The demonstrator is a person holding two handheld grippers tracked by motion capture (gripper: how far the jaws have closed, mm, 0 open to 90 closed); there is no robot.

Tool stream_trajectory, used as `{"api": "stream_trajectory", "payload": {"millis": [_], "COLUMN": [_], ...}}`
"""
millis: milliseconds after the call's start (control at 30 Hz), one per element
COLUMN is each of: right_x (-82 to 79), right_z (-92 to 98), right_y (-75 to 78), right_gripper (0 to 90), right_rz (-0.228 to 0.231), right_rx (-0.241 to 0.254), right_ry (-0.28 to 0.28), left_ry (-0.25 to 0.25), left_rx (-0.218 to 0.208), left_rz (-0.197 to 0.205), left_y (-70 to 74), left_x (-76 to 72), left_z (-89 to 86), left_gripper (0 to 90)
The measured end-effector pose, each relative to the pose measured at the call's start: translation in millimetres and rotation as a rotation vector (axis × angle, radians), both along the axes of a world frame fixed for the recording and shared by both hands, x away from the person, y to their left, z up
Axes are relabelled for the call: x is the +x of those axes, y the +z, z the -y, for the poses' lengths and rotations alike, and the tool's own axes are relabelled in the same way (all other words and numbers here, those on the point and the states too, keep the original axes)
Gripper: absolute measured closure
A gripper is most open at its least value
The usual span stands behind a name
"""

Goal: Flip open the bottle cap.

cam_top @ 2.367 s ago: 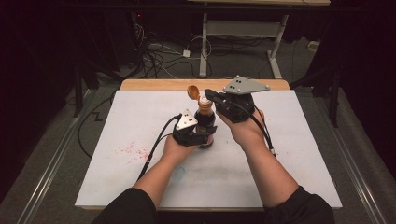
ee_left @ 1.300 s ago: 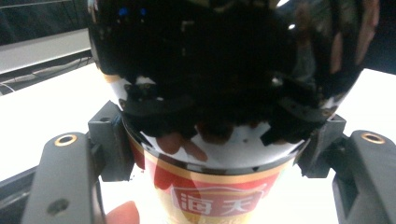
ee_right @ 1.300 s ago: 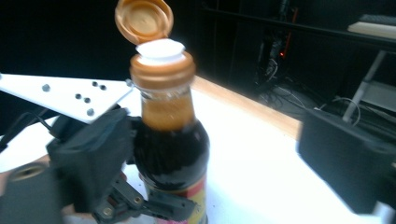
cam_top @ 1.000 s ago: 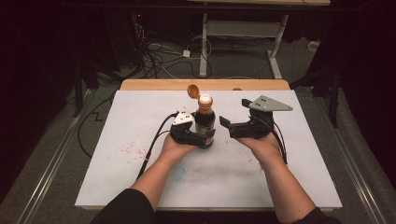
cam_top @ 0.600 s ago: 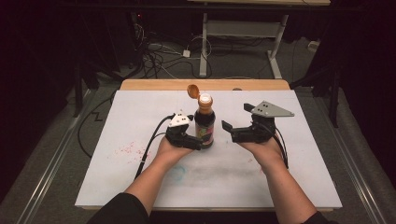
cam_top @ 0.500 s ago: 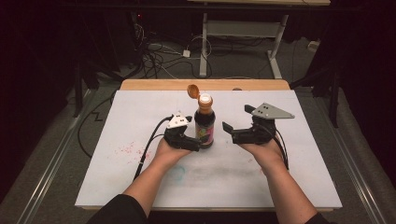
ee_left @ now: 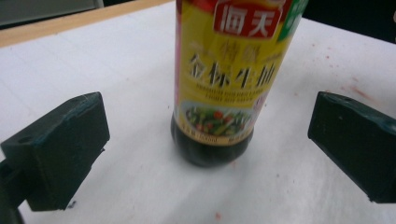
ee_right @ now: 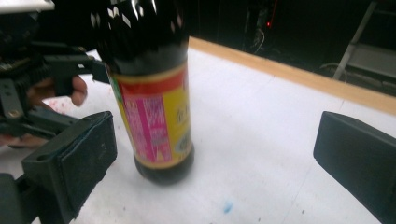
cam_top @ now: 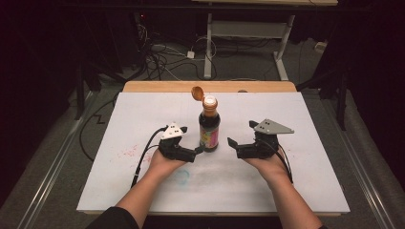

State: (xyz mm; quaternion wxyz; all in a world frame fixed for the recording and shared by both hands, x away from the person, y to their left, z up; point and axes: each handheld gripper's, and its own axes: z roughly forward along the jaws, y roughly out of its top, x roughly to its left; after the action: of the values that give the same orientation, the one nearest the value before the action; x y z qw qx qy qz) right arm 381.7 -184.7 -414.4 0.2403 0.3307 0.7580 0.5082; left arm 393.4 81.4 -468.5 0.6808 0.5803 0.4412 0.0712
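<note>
A dark soy sauce bottle (cam_top: pixel 209 128) with a yellow label stands upright on the white table sheet (cam_top: pixel 143 109), its orange flip cap (cam_top: pixel 197 92) hinged open. My left gripper (cam_top: pixel 199 150) sits just left of the bottle, open, jaws apart with the bottle (ee_left: pixel 224 79) a little beyond them and untouched. My right gripper (cam_top: pixel 232 145) rests to the right of the bottle, open, holding nothing. In the right gripper view the bottle (ee_right: pixel 152 93) stands ahead near the left jaw, with the left gripper (ee_right: pixel 100 70) behind it.
Faint red smudges (cam_top: pixel 126 153) mark the sheet at the left and a blue smear (cam_top: pixel 182 175) lies near the front. A wooden table edge (cam_top: pixel 157 86) runs along the far side. Cables (cam_top: pixel 162 55) and desk legs (cam_top: pixel 208 47) lie on the floor beyond.
Both grippers have drawn away from the bottle and lowered to the table. The left one let go of the bottle, which now stands free with its cap open.
</note>
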Motion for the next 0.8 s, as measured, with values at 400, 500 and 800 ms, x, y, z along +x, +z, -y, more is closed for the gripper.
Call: {"api": "stream_trajectory", "payload": {"millis": [400, 500, 800], "right_x": [-5.4, -8.2, -26.6], "right_z": [3.0, 7.0, 31.7], "right_y": [-36.5, -42.2, -55.6], "right_gripper": [0.2, 0.2, 0.2], "right_rz": [-0.047, -0.053, -0.052], "right_rx": [-0.028, -0.025, -0.019], "right_ry": [-0.010, -0.014, -0.043], "left_ry": [0.016, 0.028, 0.066], "left_rx": [0.042, 0.039, 0.033], "left_rz": [-0.010, -0.004, 0.002], "left_y": [-12.9, -13.8, -19.9], "left_x": [-19.2, -24.1, -43.7], "left_z": [-20.6, -28.4, -55.8], "left_gripper": [0.0, 0.0, 0.0]}}
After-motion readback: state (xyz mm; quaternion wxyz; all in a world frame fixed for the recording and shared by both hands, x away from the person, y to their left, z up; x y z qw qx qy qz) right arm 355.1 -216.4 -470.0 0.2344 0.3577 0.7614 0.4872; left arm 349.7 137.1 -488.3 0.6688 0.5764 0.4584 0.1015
